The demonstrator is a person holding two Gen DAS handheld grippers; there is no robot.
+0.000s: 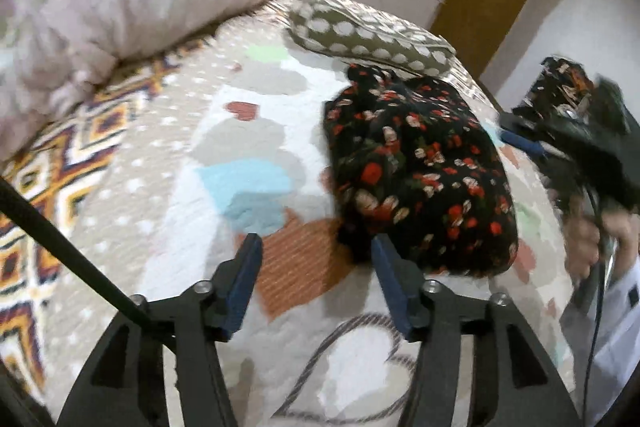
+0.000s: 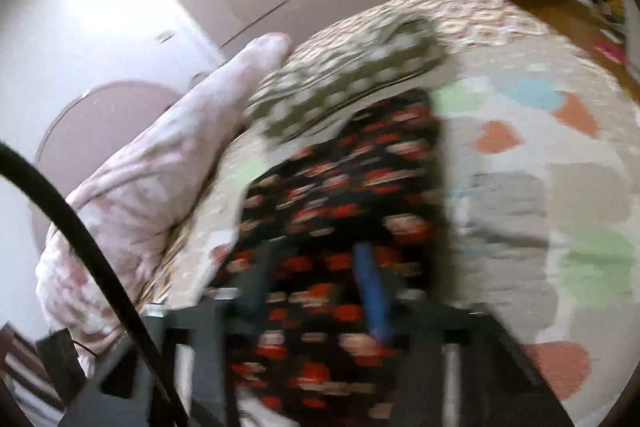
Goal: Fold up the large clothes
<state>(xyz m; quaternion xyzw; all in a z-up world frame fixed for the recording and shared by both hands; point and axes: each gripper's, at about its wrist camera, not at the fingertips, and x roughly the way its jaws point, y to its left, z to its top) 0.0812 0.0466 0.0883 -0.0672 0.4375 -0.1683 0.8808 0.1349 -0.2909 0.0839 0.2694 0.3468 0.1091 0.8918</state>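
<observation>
Two jaws: left gripper (image 1: 316, 259) stood open, empty, black floral folded garment (image 1: 420, 171) just right of it; right gripper (image 2: 316, 267) blurred, grip unclear.

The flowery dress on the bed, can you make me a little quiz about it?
1. True or false: the flowery dress lies folded on the bed cover.
2. What pattern has the cushion behind it? A stripes, B white dots, C stars
3. Fill in: the left gripper has ____ between its fingers.

Key: 1 true; 2 B; 3 nothing
</observation>
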